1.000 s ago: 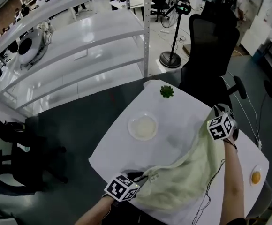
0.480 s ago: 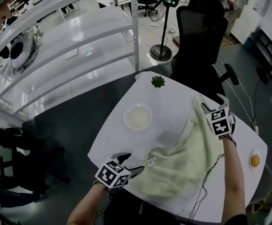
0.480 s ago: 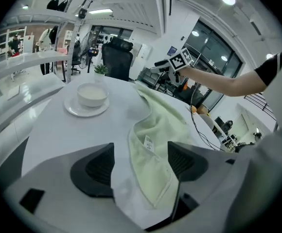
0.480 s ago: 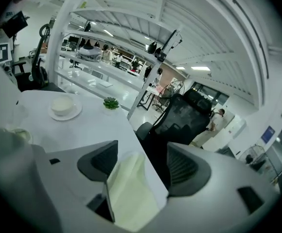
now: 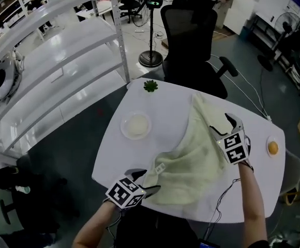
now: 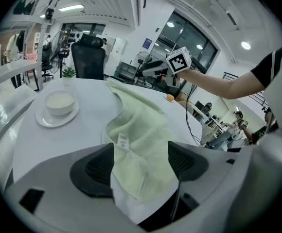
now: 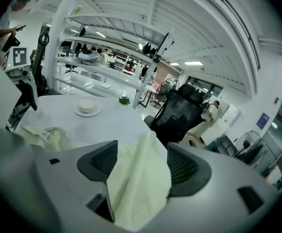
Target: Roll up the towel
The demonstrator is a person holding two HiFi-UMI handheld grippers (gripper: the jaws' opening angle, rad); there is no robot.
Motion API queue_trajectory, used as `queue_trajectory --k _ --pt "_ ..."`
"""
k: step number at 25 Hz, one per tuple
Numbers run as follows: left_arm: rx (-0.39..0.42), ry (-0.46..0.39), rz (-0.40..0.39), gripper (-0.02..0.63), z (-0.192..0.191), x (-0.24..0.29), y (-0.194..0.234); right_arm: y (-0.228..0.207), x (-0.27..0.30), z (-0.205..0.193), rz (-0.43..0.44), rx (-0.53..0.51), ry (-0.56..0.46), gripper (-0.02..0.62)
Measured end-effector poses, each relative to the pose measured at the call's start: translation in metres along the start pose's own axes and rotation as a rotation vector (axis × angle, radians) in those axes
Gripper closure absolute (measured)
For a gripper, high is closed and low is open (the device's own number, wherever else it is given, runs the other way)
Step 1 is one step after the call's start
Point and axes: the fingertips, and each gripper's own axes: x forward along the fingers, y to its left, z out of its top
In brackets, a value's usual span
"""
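Observation:
A pale green towel (image 5: 191, 154) lies crumpled across the white table (image 5: 114, 161), stretching from the far edge by the chair to the near edge. My left gripper (image 5: 144, 181) is at the towel's near-left corner. In the left gripper view the jaws (image 6: 141, 164) stand wide apart, and the corner with its white label (image 6: 123, 141) lies loose between them. My right gripper (image 5: 221, 125) hovers over the towel's right side. Its jaws (image 7: 141, 166) are open too, with towel cloth (image 7: 138, 183) below and between them, not pinched.
A white bowl on a saucer (image 5: 136, 125) sits left of the towel. A small green plant (image 5: 150, 86) stands at the far corner. An orange thing on a small plate (image 5: 273, 148) is at the right edge. A black office chair (image 5: 191, 40) and white shelving (image 5: 62, 45) stand beyond.
Both grippers went from shut on the towel's corners to open, letting the cloth drop. The right gripper drew back from the far end. The towel now lies longer and flatter.

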Motion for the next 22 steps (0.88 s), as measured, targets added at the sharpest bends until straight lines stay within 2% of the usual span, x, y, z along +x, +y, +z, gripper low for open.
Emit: queue_trajectory --k 4,8,15,19,22 --pt "0.048 0.028 -0.017 0.244 -0.008 0.009 -0.010 0.022 -0.042 -0.027 -0.015 0.048 0.014 0.259" --pt "0.087 0.036 0.013 0.244 -0.014 0.014 -0.018 0.043 -0.083 -0.055 -0.028 0.115 0.013 0.261" --pt "0.070 0.000 0.157 0.244 -0.029 0.012 -0.019 0.095 -0.136 -0.095 -0.006 0.247 -0.022 0.268" --pt "0.040 -0.033 0.228 0.244 -0.038 0.005 -0.026 0.135 -0.163 -0.121 0.033 0.339 -0.027 0.270" --pt "0.047 -0.043 0.276 0.245 -0.045 0.000 -0.029 0.166 -0.177 -0.142 0.064 0.402 -0.025 0.273"
